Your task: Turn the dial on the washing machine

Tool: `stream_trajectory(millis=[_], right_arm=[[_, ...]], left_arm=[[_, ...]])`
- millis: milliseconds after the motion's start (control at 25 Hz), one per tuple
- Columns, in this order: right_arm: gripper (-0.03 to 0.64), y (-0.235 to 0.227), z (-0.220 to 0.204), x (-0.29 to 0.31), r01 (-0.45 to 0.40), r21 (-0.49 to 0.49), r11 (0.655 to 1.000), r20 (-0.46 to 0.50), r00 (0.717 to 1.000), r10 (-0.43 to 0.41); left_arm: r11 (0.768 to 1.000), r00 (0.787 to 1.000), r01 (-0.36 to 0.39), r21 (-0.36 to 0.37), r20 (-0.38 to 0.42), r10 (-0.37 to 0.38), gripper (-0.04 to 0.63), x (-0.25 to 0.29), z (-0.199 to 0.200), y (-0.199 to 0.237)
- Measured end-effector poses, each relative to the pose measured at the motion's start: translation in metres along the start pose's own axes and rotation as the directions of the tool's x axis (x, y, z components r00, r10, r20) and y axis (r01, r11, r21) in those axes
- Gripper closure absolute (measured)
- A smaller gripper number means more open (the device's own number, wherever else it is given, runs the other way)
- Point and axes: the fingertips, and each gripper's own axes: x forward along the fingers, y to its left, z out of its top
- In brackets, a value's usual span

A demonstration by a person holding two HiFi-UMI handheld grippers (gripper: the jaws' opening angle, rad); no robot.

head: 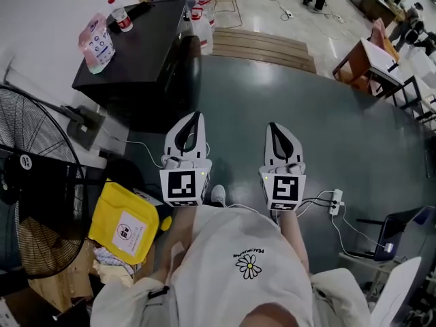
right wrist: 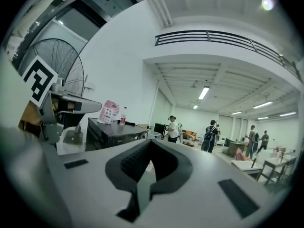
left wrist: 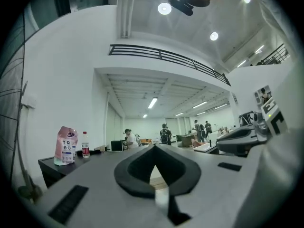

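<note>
Ahead and left of the left gripper, the dark cabinet is showing a front too shadowed and small to tell any controls. The print on the pink pouch atop it is coming out too small to read. Left of that gripper, the fan is running past the picture's edge.

Black washing machine, pink pouch, yellow bag, dark floor
</note>
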Motion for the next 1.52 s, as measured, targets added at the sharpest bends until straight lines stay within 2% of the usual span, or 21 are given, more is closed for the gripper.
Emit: stream_trajectory(millis=[240, 480, 720, 920, 1000, 1160, 1360, 1520], right_arm=[[0.615, 0.001, -0.015, 0.033, 0.059, 0.021, 0.998, -0.052, 0.997, -0.057], [0.615, -0.007, -0.032, 0.059, 0.103, 0.043, 0.994, -0.128, 0.987, -0.097], [0.615, -0.014, -0.023, 0.111, 0.063, 0.019, 0.998, -0.088, 0.994, -0.061], [0.615, -0.029, -0.019, 0.168, 0.029, -0.014, 0.999, -0.015, 0.999, -0.029], [0.615, -0.043, -0.024, 0.195, 0.031, -0.025, 0.999, -0.005, 1.0, -0.031], [0.615, -0.095, -0.042, 0.259, 0.044, -0.06, 0.997, -0.063, 0.997, -0.048], [0.615, -0.181, -0.038, 0.354, 0.008, -0.05, 0.999, -0.058, 0.998, -0.011], [0.615, -0.22, -0.04, 0.431, -0.045, 0.014, 0.999, -0.071, 0.996, 0.046]], left_arm=[[1.0, 1.0, 0.012, 0.005, 0.023, -0.012, 0.597, 0.032, -0.005, 0.039], [1.0, 1.0, 0.026, -0.015, 0.005, -0.026, 0.597, 0.063, -0.014, 0.063], [1.0, 1.0, -0.001, -0.028, 0.027, 0.002, 0.597, 0.093, -0.02, 0.08], [0.999, 0.998, -0.036, 0.023, 0.043, 0.035, 0.597, 0.137, -0.035, 0.092], [0.998, 0.998, -0.049, 0.034, 0.051, 0.047, 0.597, 0.165, -0.042, 0.097], [0.996, 0.996, -0.086, 0.039, 0.032, 0.085, 0.597, 0.246, -0.056, 0.109], [0.992, 0.992, -0.119, 0.048, 0.051, 0.117, 0.597, 0.364, -0.04, 0.106], [0.991, 0.991, -0.128, 0.047, -0.032, 0.129, 0.597, 0.435, -0.049, 0.104]])
